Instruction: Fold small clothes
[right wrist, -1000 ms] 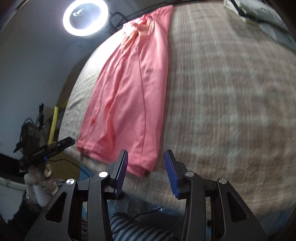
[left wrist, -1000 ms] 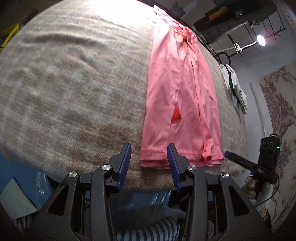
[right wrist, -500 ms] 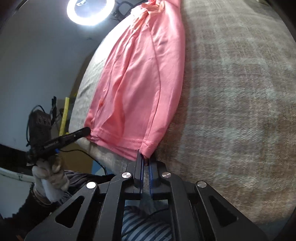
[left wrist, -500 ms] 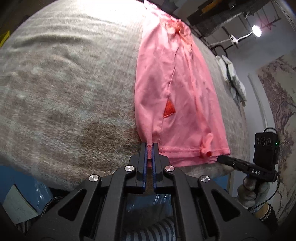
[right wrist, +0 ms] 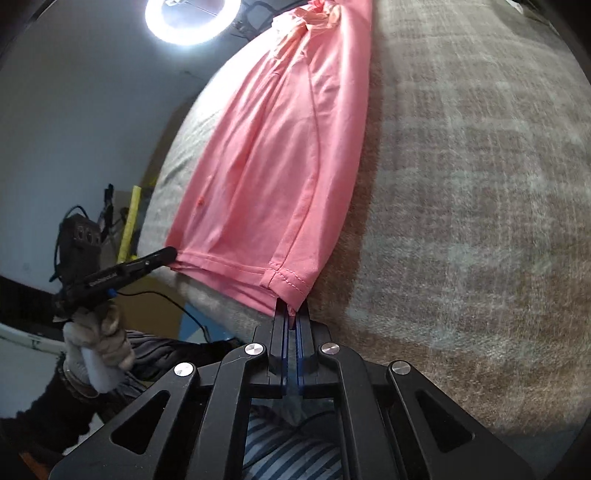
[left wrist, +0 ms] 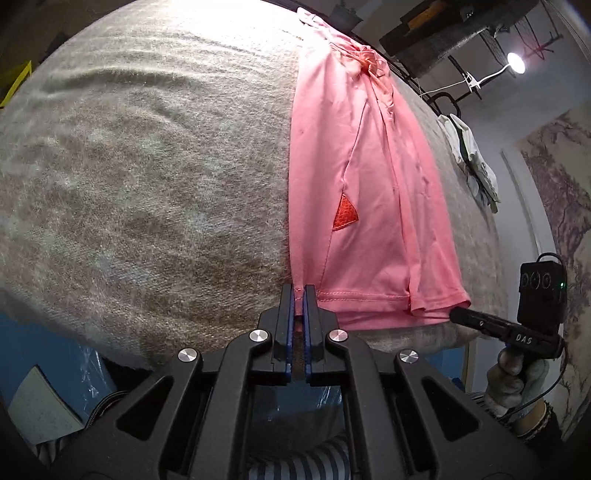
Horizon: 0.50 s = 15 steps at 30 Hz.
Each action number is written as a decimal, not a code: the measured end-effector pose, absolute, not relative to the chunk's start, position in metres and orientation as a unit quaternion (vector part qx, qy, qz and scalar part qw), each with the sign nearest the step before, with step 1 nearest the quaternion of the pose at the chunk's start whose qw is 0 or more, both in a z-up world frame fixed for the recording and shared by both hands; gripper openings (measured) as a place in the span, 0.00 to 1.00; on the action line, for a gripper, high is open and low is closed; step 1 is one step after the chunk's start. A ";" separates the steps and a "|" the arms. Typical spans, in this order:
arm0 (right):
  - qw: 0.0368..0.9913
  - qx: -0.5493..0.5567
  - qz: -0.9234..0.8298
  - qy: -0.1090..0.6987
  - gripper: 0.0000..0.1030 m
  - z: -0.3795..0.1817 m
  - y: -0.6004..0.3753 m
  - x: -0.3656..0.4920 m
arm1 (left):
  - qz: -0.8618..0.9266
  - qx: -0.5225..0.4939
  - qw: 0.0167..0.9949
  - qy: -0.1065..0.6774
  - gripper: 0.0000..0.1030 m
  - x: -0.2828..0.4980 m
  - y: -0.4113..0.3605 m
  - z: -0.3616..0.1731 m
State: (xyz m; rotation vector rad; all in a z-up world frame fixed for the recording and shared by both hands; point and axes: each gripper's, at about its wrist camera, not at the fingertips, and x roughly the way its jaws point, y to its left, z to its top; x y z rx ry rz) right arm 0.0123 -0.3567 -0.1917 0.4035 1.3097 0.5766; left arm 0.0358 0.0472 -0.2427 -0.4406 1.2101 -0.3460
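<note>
A pink garment [left wrist: 369,192] lies folded into a long strip on a beige blanket [left wrist: 147,177], its hem at the near edge and a small red triangle patch on it. My left gripper [left wrist: 299,290] is shut on the hem's left corner. The same pink garment [right wrist: 280,155] stretches away in the right wrist view, and my right gripper [right wrist: 291,306] is shut on the hem's right corner. Each gripper shows in the other's view: the right gripper [left wrist: 458,314] at the hem's right end, the left gripper [right wrist: 170,253] at its left end.
The beige blanket [right wrist: 480,184] covers a wide surface on both sides of the garment. A white and dark cloth pile [left wrist: 469,155] lies at the far right edge. A ring light [right wrist: 192,18] shines beyond the far end. Gloved hands [right wrist: 96,339] hold the grippers.
Both grippers went from open, just short of the hem, to shut on its two corners. The right gripper moved in closer to the garment.
</note>
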 end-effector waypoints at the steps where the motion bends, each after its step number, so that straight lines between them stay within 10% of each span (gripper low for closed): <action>1: 0.735 0.189 0.264 0.595 0.02 -0.190 -0.359 0.014 | -0.161 -0.204 0.786 0.561 0.02 0.036 0.045 -0.242; 15: 0.758 0.209 0.276 0.553 0.02 -0.149 -0.376 0.065 | -0.175 -0.212 0.801 0.532 0.02 0.092 0.042 -0.193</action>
